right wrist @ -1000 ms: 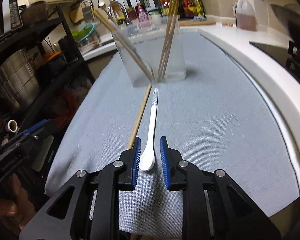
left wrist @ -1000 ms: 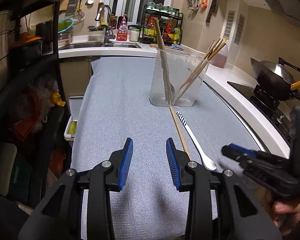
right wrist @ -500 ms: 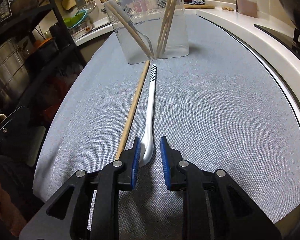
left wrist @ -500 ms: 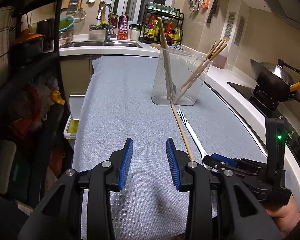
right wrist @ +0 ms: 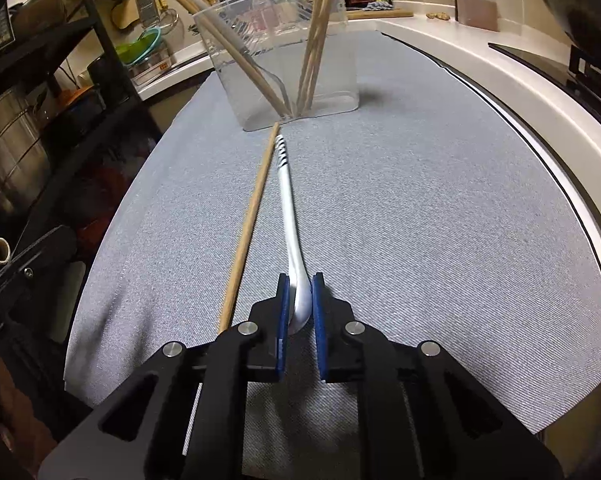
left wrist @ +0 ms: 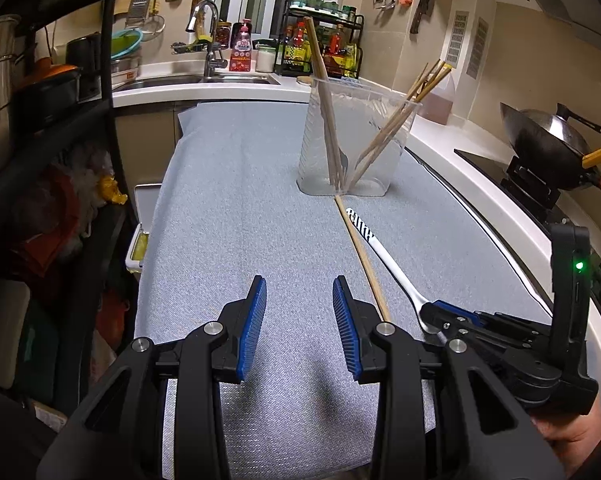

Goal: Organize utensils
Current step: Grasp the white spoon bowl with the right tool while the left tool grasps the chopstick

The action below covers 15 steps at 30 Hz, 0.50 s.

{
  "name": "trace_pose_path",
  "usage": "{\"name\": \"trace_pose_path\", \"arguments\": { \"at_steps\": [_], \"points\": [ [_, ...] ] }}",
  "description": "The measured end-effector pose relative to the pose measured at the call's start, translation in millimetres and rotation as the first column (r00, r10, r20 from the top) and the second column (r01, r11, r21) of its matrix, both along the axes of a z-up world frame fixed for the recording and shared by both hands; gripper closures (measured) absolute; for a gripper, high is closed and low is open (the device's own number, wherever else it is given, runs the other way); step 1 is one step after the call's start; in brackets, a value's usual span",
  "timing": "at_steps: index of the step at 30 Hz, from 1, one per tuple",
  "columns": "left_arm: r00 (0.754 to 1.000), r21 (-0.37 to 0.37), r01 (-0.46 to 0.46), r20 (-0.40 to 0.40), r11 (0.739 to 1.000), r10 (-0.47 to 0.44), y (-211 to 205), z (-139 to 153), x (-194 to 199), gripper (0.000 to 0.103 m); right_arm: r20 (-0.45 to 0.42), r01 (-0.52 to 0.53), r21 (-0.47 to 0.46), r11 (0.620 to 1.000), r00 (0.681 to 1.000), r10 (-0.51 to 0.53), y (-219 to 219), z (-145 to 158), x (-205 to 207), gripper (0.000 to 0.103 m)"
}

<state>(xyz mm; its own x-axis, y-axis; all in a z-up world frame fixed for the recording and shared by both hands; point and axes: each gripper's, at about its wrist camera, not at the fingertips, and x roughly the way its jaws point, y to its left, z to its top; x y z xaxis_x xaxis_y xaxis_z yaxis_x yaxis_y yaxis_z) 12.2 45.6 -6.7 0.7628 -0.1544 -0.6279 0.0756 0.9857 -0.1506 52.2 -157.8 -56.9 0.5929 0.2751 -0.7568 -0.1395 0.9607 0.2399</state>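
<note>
A white spoon [right wrist: 287, 216] with a black-striped handle end lies on the grey mat [right wrist: 420, 200], beside a single wooden chopstick [right wrist: 252, 216]. My right gripper [right wrist: 299, 300] is shut on the spoon's bowl, low on the mat; it also shows in the left wrist view [left wrist: 436, 312]. A clear plastic holder [right wrist: 284, 52] stands beyond, with several wooden chopsticks and a fork inside. In the left wrist view the spoon [left wrist: 384, 256], the chopstick [left wrist: 360, 252] and the holder [left wrist: 356, 140] show ahead to the right. My left gripper [left wrist: 299, 312] is open and empty above the mat.
A black shelf rack [left wrist: 60, 160] with pots stands along the left. A sink [left wrist: 196, 78] and spice rack [left wrist: 324, 48] are at the back. A wok [left wrist: 548, 144] sits on the stove at right. A jug of brown liquid [right wrist: 476, 4] stands on the white counter.
My right gripper moved down and forward over the spoon's bowl and its jaws closed on it. The left gripper stayed open and nearly still.
</note>
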Motion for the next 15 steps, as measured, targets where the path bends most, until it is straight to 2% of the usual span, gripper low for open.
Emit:
{"name": "trace_pose_path", "arguments": {
  "at_steps": [8, 15],
  "points": [
    [1.000, 0.028, 0.012, -0.022, 1.000, -0.012, -13, -7, 4, 0.068, 0.021, 0.035, 0.009, 0.999, 0.999, -0.036, -22, 3, -6, 0.093],
    [0.998, 0.049, 0.032, -0.052, 0.998, -0.029, -30, -19, 9, 0.068, 0.064, 0.094, -0.019, 0.995, 0.994, -0.093, -48, 5, -12, 0.093]
  ]
}}
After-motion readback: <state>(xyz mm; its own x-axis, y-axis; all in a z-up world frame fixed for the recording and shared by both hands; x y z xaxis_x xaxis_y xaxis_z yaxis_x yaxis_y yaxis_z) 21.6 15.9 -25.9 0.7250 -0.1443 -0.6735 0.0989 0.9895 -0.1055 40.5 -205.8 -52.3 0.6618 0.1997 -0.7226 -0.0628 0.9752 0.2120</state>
